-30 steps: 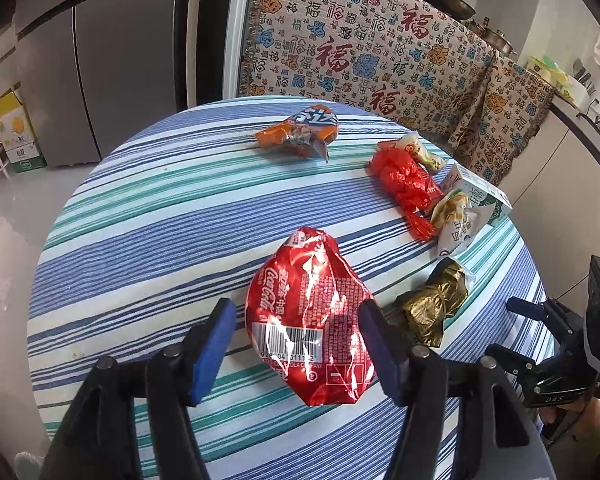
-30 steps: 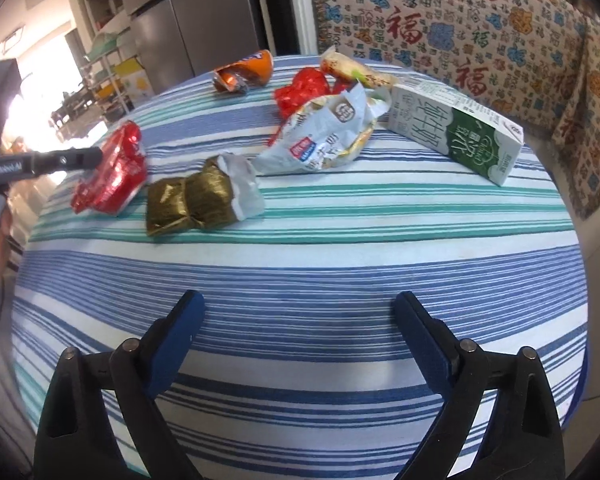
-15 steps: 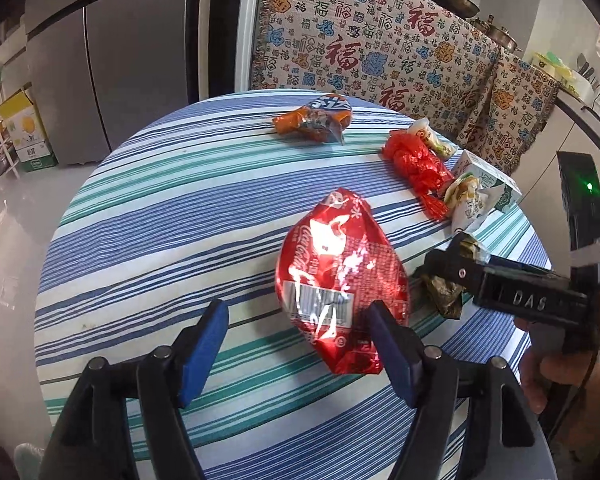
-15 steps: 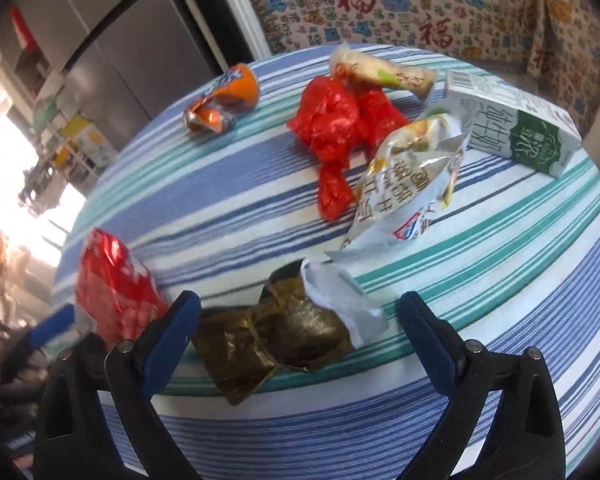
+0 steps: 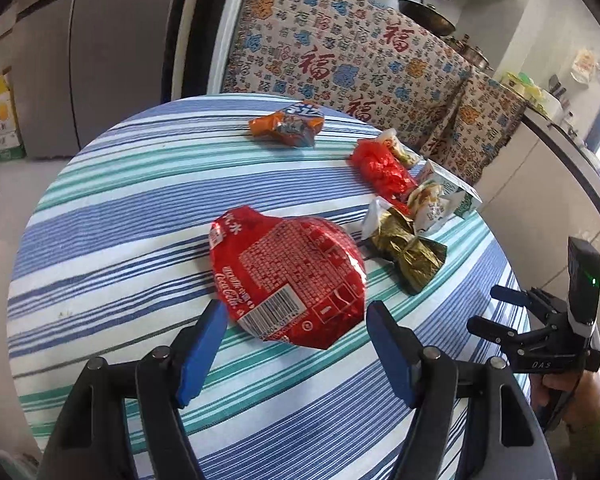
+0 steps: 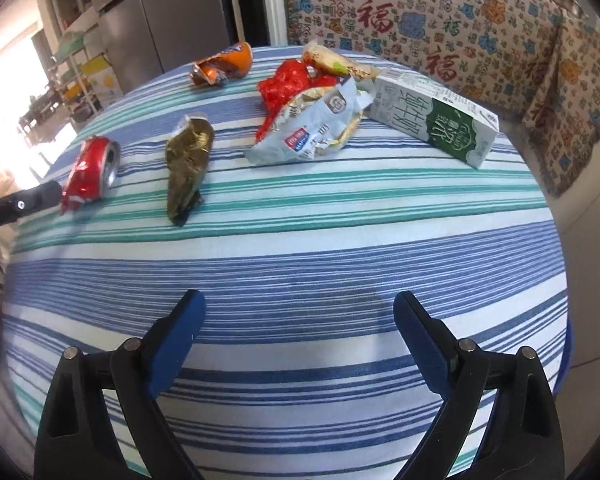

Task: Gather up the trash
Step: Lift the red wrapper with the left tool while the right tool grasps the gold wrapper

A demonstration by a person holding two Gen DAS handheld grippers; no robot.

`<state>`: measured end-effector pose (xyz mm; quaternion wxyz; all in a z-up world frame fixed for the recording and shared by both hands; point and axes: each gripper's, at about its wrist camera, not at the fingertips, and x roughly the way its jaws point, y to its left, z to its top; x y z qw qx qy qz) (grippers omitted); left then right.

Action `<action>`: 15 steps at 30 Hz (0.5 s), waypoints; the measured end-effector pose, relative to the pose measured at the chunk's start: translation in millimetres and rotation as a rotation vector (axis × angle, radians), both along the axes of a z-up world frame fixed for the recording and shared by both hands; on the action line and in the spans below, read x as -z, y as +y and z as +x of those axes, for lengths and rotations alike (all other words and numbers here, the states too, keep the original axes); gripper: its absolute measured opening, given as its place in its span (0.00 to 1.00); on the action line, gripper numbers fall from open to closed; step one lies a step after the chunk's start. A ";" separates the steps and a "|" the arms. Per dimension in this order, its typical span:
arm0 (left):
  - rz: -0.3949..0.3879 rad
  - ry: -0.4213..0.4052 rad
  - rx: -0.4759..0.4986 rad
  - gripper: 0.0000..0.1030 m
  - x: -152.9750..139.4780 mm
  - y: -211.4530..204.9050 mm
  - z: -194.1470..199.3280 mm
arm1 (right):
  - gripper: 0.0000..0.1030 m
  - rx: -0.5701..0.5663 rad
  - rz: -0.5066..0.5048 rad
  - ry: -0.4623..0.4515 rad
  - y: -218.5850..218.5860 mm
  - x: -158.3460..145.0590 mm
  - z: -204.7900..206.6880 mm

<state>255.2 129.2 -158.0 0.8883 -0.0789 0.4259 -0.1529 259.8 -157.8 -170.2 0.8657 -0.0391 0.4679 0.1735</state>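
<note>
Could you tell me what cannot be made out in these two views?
- Left wrist view: most of the milk carton, hidden behind the snack bag.
- Right wrist view: the wrapper at the far edge, partly behind the red plastic bag.
- Neither view shows a bin for the trash.

Left wrist view close over crushed can [image 5: 286, 280], right view farther back, both sharing table [image 6: 340, 272]

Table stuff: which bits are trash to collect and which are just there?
Trash: crushed red can, orange can, olive wrapper, red bag, silver snack bag, milk carton.

Just there: striped tablecloth, patterned cloth, fridge.
</note>
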 end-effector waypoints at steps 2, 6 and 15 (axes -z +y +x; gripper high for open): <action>0.050 -0.027 -0.010 0.71 -6.8 3.4 3.1 | 0.93 -0.037 0.030 -0.021 7.3 -5.9 -1.5; -0.030 -0.004 -0.065 0.73 -4.6 32.3 31.3 | 0.93 -0.067 0.070 -0.027 22.0 -9.8 2.4; -0.155 0.064 0.147 0.73 10.3 11.7 44.2 | 0.93 -0.080 0.089 -0.038 26.4 -18.2 11.0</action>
